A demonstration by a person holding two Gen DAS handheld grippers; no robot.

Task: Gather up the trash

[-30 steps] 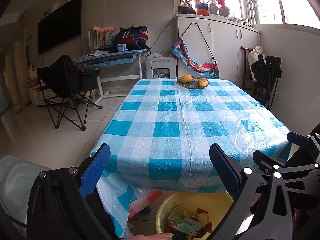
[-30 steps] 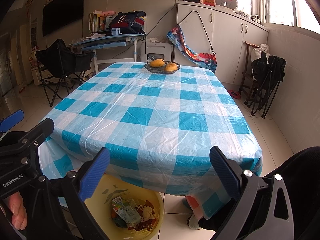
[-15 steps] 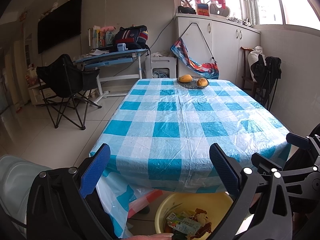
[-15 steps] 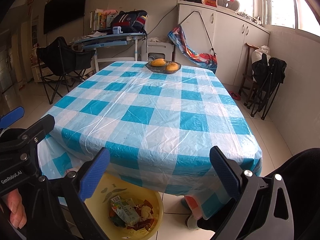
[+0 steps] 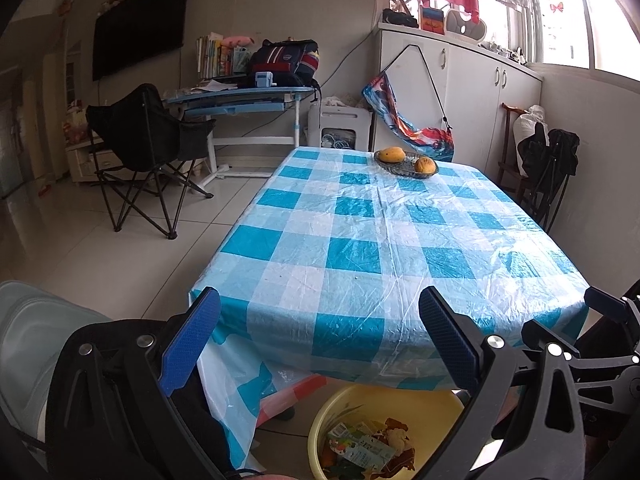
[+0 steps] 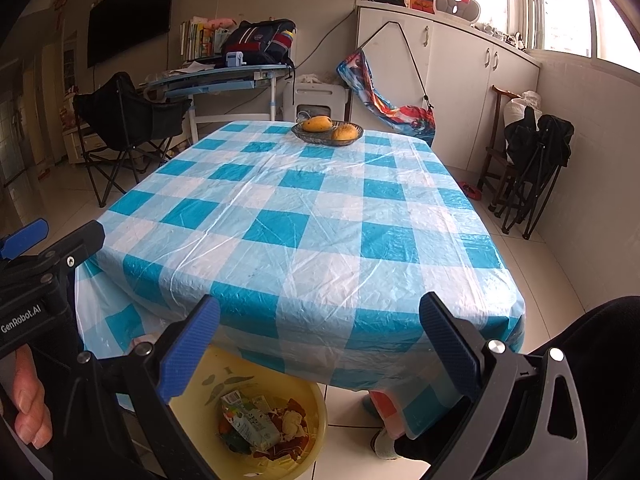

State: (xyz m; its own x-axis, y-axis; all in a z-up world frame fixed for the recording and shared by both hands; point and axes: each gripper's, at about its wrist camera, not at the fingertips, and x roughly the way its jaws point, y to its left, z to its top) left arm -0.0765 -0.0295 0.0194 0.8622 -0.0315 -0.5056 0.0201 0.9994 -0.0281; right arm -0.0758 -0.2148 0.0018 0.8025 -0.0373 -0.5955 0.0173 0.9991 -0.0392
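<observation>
A yellow basin (image 5: 432,404) sits on the floor under the near edge of the table and holds a pile of trash (image 5: 366,448): a crumpled carton, wrappers and scraps. It also shows in the right wrist view (image 6: 304,400), with the trash (image 6: 256,428) inside. My left gripper (image 5: 320,340) is open and empty, held above the basin at the table's near edge. My right gripper (image 6: 320,344) is open and empty, beside it to the right. The left gripper's body shows at the left of the right wrist view (image 6: 44,280).
The table (image 6: 304,216) has a blue and white checked plastic cloth. A dark bowl with two mangoes (image 6: 327,131) stands at its far end. A black folding chair (image 5: 148,152) and a desk (image 5: 240,100) stand at the left, folded chairs (image 6: 532,160) at the right wall.
Both grippers have drifted slightly; the view of the right one has shifted a little upward and forward. Both stay open and empty. The basin and trash have not moved.
</observation>
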